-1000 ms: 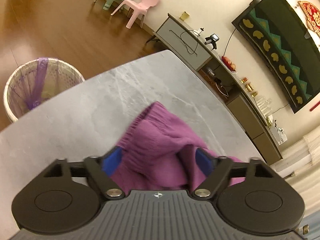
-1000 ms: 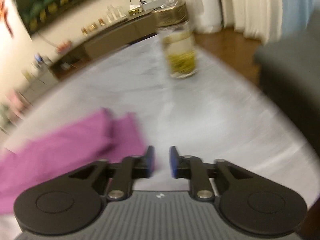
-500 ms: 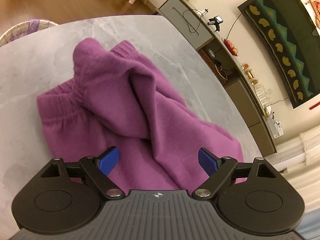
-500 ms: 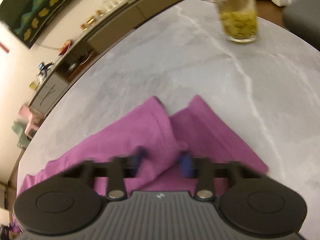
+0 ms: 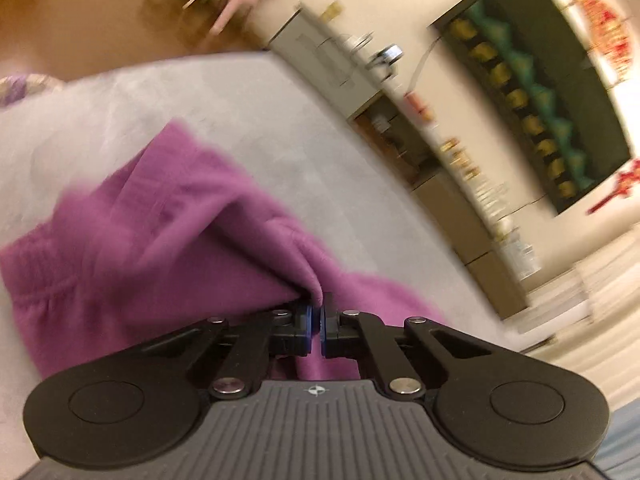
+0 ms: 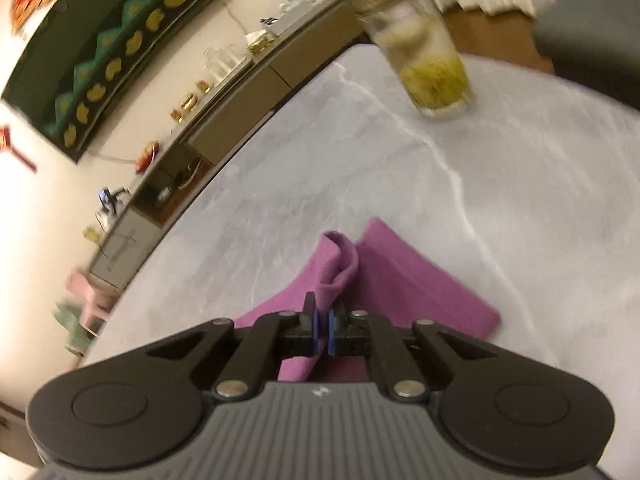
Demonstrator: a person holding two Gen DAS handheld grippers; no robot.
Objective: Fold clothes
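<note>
Purple fleece trousers [image 5: 168,240] lie crumpled on a grey marble table [image 5: 304,152], the elastic waistband toward the left. My left gripper [image 5: 316,312] is shut on a raised fold of the purple cloth near its right side, with the fabric drawn up to the blue pads. In the right wrist view the two trouser leg ends [image 6: 404,280] reach out over the table [image 6: 360,152]. My right gripper [image 6: 323,322] is shut on the left leg's hem, which curls up above the pads.
A tall glass [image 6: 428,52] with yellow-green contents stands on the table, far right of the leg ends. A lined wicker bin [image 5: 24,84] sits past the table's left edge. A low sideboard [image 5: 452,200] runs along the wall behind.
Both grippers went from open to shut on the purple cloth. The left one closed on a fold, the right one came in over the leg ends and pinched a hem.
</note>
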